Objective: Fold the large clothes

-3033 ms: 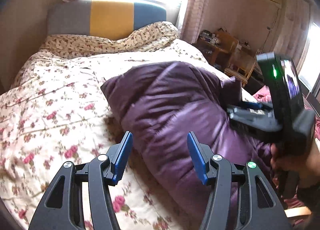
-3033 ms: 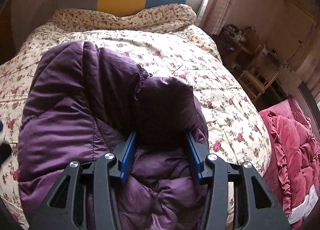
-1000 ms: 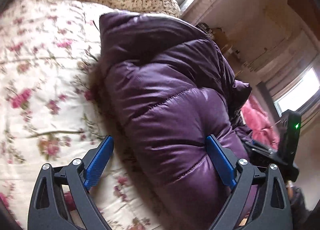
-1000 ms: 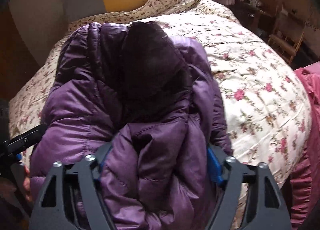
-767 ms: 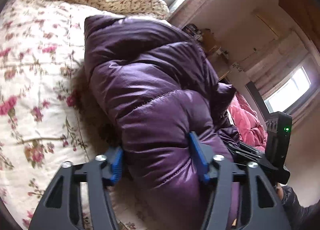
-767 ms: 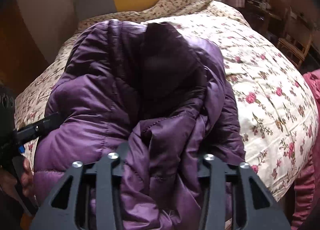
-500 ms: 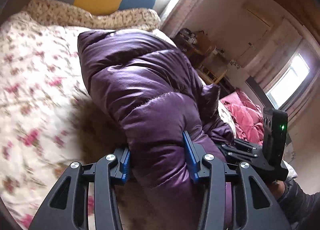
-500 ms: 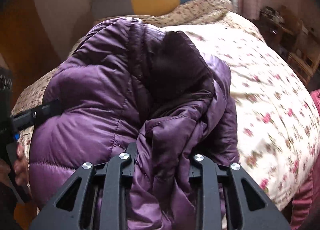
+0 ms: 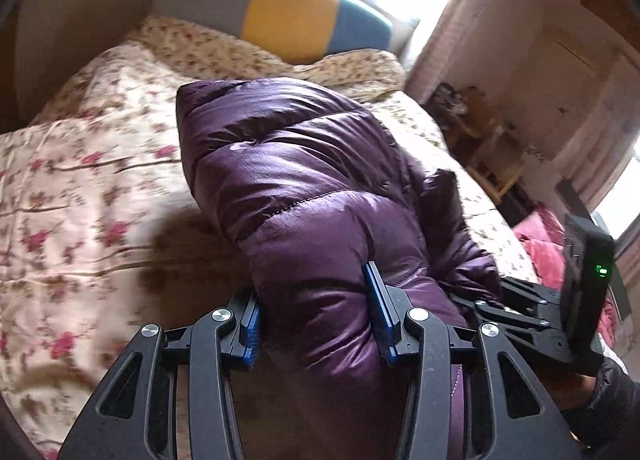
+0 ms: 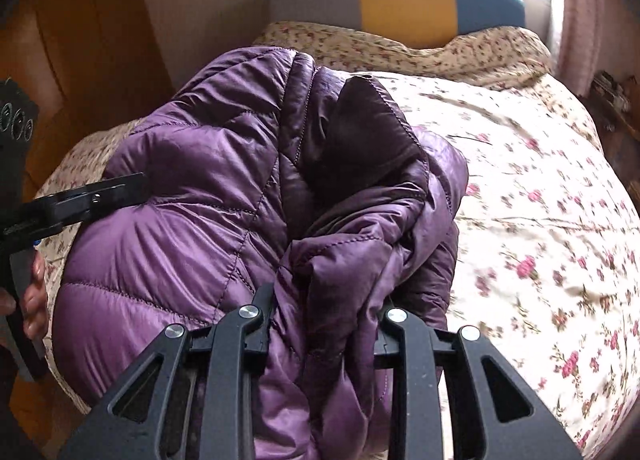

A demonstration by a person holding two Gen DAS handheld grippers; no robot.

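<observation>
Gripping the purple down jacket [image 9: 304, 196] near the bed's [image 10: 552, 220] foot, I have my left gripper [image 9: 314, 314] and right gripper [image 10: 324, 320] both clenched on puffy folds; I fear slick fabric slipping free, collapsing the bundle.

Glossy quilted purple jacket [image 9: 304, 188] cloth; matt floral cotton bedspread [image 9: 92, 188]; matt black plastic left gripper [image 9: 316, 320]

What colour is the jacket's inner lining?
Dark brownish-plum, darker than the purple jacket shell; the lining shows best in the right wrist view.
</observation>
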